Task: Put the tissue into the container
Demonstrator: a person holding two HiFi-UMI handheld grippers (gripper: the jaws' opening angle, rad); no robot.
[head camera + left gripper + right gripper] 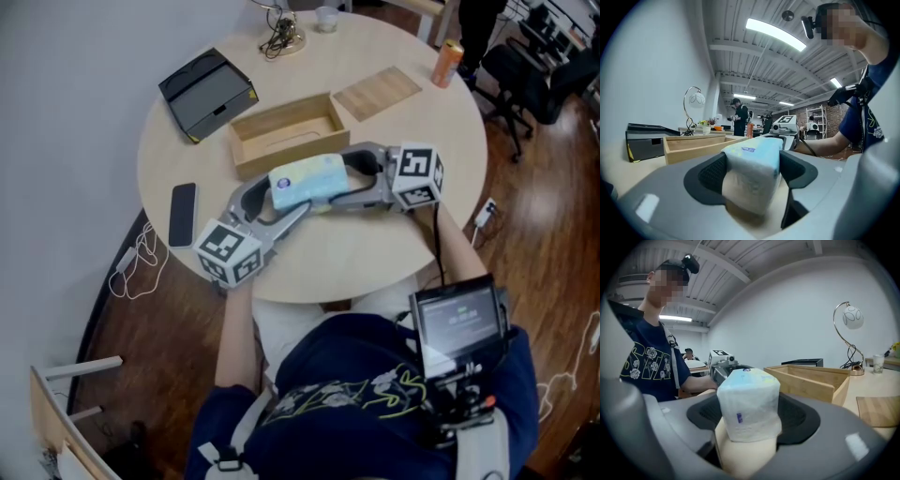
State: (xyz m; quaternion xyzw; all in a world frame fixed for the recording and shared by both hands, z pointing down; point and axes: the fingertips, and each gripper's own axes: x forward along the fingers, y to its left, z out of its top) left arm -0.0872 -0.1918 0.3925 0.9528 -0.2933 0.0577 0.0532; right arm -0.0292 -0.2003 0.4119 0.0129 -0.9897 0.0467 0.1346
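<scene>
Head view, place: pale blue-and-yellow plastic-wrapped tissue pack [307, 180] lies between the open wooden box container [281, 131] and the round table's [375, 246] near edge.
Left gripper [272, 204]: jaws closed on one end of the pack.
Right gripper [352, 178]: jaws closed on the other end.
Handling: probably light, squashy, slick wrap; squeeze the ends gently.

On the table [361, 248] the tissue [307, 180] lies just before the container [286, 131]. Its left end sits between the jaws of the left tongs [274, 199] and its right end between those of the right tongs [349, 176] (both pairs of pads touch it). A board [377, 92] lies right of the container, a box [206, 92] behind it to the left, and a phone [183, 214] near the left edge. Along the far edge stand a lamp [281, 37], a cup [326, 19] and, farther right, a can [448, 63].
</scene>
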